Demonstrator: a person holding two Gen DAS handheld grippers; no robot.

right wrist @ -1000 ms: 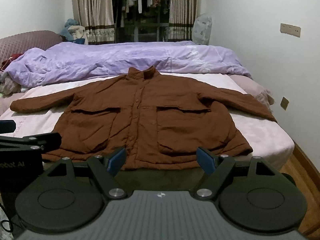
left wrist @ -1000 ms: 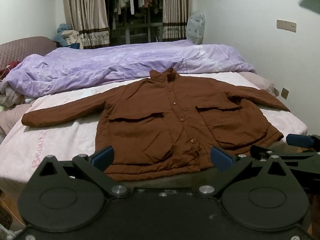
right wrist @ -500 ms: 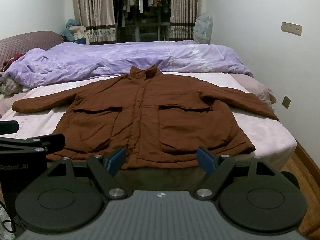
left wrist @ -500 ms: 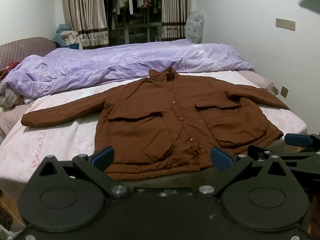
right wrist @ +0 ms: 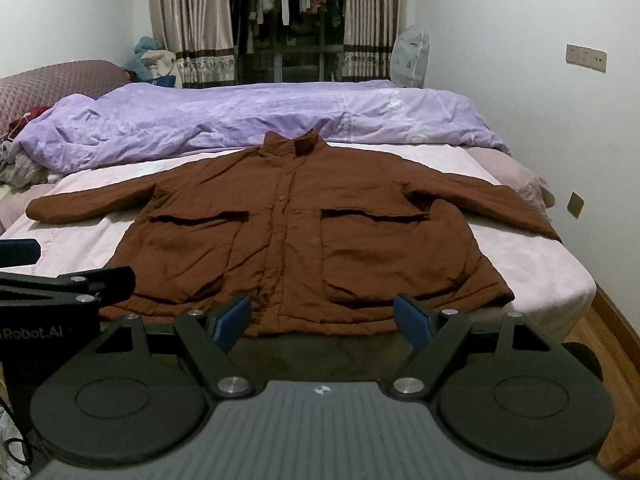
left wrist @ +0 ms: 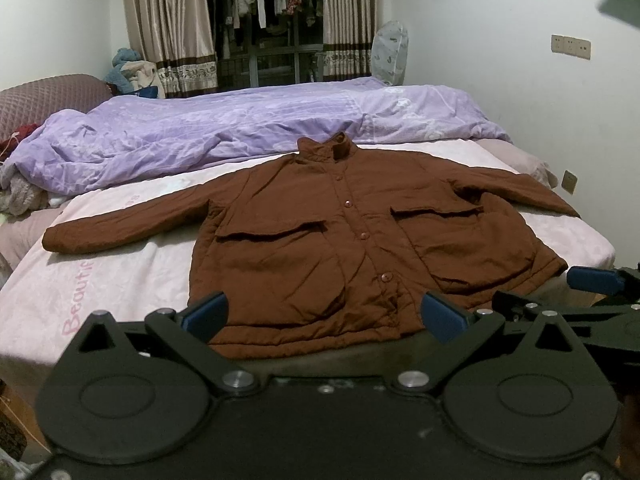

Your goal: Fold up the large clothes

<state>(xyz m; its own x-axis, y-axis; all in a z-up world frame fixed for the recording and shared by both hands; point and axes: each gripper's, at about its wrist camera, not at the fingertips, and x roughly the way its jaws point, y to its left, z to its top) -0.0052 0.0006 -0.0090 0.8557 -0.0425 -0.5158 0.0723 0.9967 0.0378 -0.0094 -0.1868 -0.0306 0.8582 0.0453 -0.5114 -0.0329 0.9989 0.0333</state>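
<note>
A brown jacket [left wrist: 360,240] lies face up and spread flat on the bed [left wrist: 120,272], buttoned, collar toward the far purple duvet [left wrist: 240,128] and hem along the near edge of the mattress. Its sleeves reach out to either side, so its widest line runs left to right across both views, while the button placket runs straight away from the cameras.

No fold has been started: both sleeves lie fully extended and the body is unbent.

The left gripper [left wrist: 324,316] hovers just short of the hem, jaws spread wide and holding nothing, roughly in line with the placket and the left pocket. The right gripper [right wrist: 324,320] hangs beside it, also with jaws spread and empty, facing the hem below the right pocket.

The jacket lies directly ahead of both pairs of jaws, and each sleeve ends well off to the side. The left sleeve cuff [left wrist: 56,240] is nearer the left gripper, the right sleeve cuff [right wrist: 548,232] nearer the right, so a first fold of the sleeves inward would likely fall to each gripper on its own side.
</note>
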